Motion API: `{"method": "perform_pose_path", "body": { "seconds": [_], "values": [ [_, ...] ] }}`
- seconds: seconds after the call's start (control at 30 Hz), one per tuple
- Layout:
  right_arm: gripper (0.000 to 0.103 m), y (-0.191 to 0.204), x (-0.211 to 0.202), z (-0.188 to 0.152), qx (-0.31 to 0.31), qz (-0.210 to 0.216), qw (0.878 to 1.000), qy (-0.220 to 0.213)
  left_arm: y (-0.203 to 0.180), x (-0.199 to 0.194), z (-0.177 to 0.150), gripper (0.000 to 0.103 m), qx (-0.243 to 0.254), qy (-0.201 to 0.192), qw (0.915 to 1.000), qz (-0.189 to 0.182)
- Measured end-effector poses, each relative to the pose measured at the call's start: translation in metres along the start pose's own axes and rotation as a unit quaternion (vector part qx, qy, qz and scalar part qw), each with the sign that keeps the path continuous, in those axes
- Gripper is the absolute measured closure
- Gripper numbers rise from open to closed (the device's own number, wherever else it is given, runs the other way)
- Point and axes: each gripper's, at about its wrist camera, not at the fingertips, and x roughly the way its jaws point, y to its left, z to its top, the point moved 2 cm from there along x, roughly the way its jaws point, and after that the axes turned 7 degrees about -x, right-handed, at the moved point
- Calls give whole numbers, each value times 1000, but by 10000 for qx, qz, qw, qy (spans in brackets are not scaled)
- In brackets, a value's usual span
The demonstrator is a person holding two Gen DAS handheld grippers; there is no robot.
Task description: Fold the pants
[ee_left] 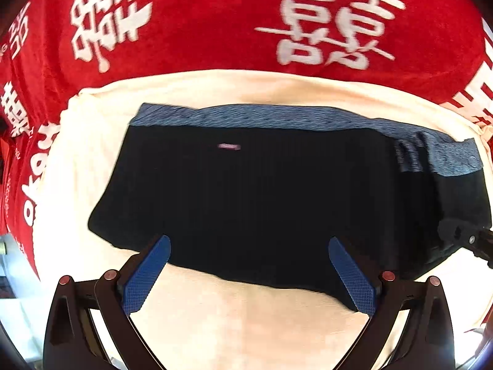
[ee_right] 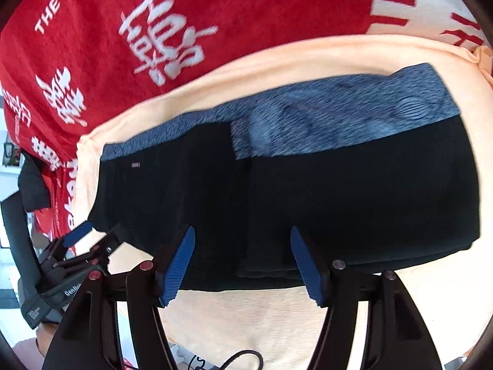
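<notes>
Black pants with a blue-grey waistband lie folded into a compact block on a cream cloth, dead centre. The left gripper hovers at six o'clock, fingers spread, pinching nothing; the right gripper likewise, fingers spread and empty. Risk: a careless grab at the near hem could drag the top layer and undo the fold. A red blanket with white characters spreads from nine to three o'clock.

Folded pants under open left tool

Matt dark cloth pants
</notes>
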Motion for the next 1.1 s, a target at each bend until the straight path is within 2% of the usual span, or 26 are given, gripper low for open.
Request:
{"method": "perform_pose_path", "body": {
  "seconds": [0.07, 0.43, 0.73, 1.1],
  "values": [
    [28, 7, 5, -3, -78, -144, 9999, 36, 11, 1, -1, 0, -76, 7, 10000, -12],
    [27, 31, -3, -2, -268, -517, 9982, -110, 47, 8, -7, 0, -387, 57, 9992, -63],
    [27, 55, 0, -1, -346, -341, 9987, -167, 52, 8, -6, 0, -423, 9, 9991, -82],
    [27, 41, -4, -7, -326, -362, 9988, -85, 42, 16, 0, 0, -600, 40, 9980, -176]
  ]
}}
